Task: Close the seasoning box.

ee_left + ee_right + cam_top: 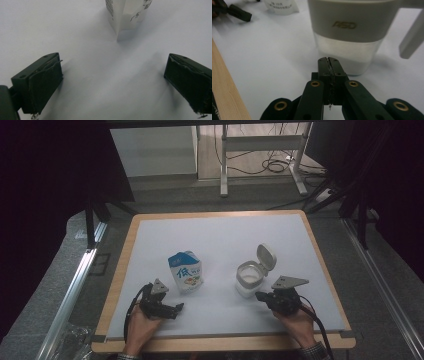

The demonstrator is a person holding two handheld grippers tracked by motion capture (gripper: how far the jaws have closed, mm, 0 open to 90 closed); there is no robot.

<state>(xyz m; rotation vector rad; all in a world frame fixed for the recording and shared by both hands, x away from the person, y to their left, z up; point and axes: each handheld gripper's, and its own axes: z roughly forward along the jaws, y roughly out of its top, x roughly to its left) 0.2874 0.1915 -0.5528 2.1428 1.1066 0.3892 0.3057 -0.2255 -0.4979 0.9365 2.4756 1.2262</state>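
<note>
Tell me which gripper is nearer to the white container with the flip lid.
Right. The right gripper, jaws shut, sits just in front of the container, tips close to its base. The left gripper, jaws open, is across the table, below the blue-and-white pouch.

My two black jaws stand wide apart, one at lower left, one at lower right, nothing between them but bare white table surface (50, 27). Left gripper (112, 77) low over the table; both jaws cast soft shadows on it. Pad faces look worn, with frayed edges. Ahead, top centre: lower part of a white pouch (127, 15), standing, black print on its side, too blurred to read. A vertical fold of the pouch faces me. Pouch is well clear of both jaws, not touching either.
</note>
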